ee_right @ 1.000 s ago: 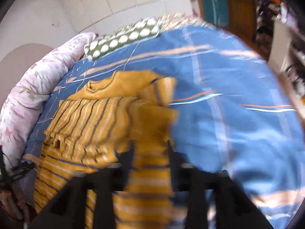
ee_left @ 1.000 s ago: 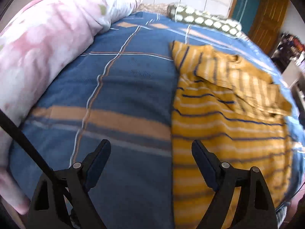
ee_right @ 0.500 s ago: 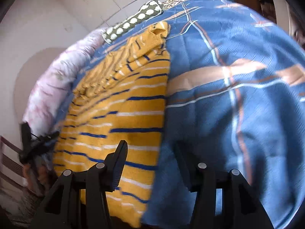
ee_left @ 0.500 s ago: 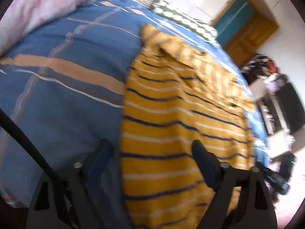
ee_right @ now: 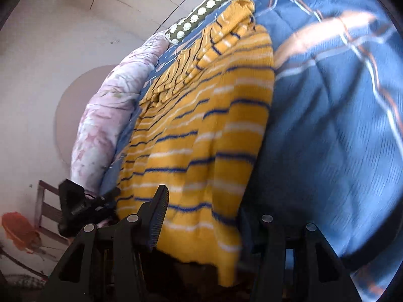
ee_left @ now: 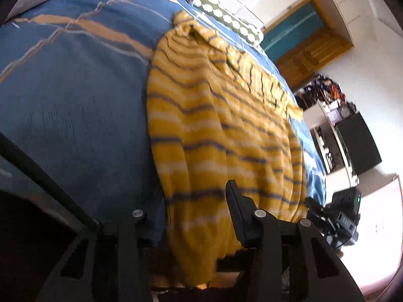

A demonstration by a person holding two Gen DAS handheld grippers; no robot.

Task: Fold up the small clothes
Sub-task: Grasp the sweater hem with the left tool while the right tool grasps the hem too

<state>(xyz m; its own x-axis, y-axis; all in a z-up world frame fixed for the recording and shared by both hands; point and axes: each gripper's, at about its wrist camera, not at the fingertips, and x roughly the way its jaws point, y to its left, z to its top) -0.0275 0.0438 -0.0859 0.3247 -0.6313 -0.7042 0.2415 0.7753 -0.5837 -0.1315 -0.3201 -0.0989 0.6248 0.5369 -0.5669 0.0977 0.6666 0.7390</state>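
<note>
A yellow sweater with blue and white stripes lies flat on the blue checked bed cover, sleeves folded in, hem hanging over the near bed edge. My left gripper is at the hem's left corner. Its jaws are closing with cloth between them, the left finger hidden behind the fabric and a gap still showing. My right gripper stands open around the right corner of the sweater, its right finger partly covered by cloth. Each gripper shows in the other's view: the right gripper, the left gripper.
A pink floral quilt lies rolled along the bed's left side. A green dotted pillow sits at the head. Past the bed stand a wooden door, cluttered shelves and a black cabinet. A wooden chair frame stands low at the left.
Both grippers came down and forward to the sweater's near hem, which now lies between their fingers. The left jaws have narrowed a good deal; the right jaws kept their width.
</note>
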